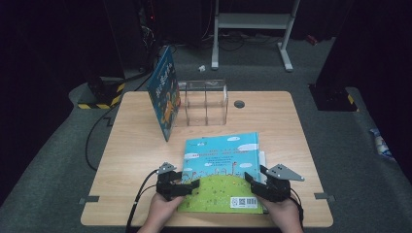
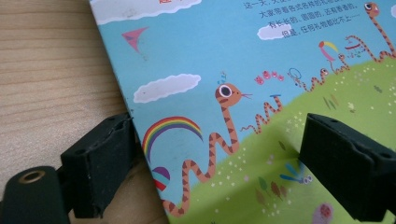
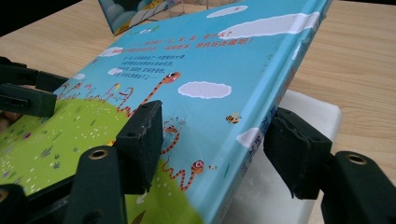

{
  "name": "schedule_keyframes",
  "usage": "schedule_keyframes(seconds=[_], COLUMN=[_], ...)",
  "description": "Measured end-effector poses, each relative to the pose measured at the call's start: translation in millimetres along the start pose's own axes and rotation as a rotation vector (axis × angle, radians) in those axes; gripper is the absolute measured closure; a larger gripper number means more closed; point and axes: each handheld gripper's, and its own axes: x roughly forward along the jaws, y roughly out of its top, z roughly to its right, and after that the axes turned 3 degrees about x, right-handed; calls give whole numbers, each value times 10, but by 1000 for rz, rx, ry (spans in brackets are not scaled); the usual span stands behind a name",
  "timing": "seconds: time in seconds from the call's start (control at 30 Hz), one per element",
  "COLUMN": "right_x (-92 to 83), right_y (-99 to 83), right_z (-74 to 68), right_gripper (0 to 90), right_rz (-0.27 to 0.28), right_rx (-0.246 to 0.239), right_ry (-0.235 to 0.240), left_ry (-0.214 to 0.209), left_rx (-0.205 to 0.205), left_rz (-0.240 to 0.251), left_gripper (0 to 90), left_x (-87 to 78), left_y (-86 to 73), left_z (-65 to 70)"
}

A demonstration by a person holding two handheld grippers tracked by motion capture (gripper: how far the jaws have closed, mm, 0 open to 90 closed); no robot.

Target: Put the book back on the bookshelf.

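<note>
Left hand-held gripper (image 1: pixel 193 184) stands open astride the picture book's (image 1: pixel 222 170) left edge, as we see in the left gripper view: one jaw just outside the edge on the wood, the other over the green hill on the cover, neither pressing. Right hand-held gripper (image 1: pixel 251 178) brackets the book's spine corner in its own view, one jaw over the cover, the other beside the spine; we see a gap on the spine side, so it is open, not clamped. That view also shows us the right side of the book lifted off the table (image 1: pixel 136 145), with a white block (image 3: pixel 299 154) beneath it. From above the book lies near the table's 6 o'clock edge, barcode toward the person. At 11 o'clock a second book (image 1: pixel 164 92) leans against a clear acrylic rack (image 1: pixel 204 102). The cover shows blue sky, white clouds, a rainbow and striped snakes; its small print is too fine for us to read.
</note>
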Motion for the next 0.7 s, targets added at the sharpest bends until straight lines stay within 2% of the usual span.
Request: schedule_keyframes(seconds=[0.33, 0.43, 0.6, 0.7], right_x=[-33, -44, -73, -80], right_y=[-2, -1, 10, 6], right_z=[-35, -51, -81, -91], right_gripper=[382, 382, 382, 382], right_rz=[35, 47, 76, 92], right_rx=[-35, -46, -85, -90], right_ry=[-5, -5, -8, -4], left_ry=[-16, -25, -43, -42], left_rx=[1, -13, -6, 5], left_rz=[13, 22, 41, 52], left_gripper=[85, 82, 82, 83], left_x=[-13, -20, -37, -52], left_y=[2, 0, 1, 1], left_z=[-16, -14, -20, -12])
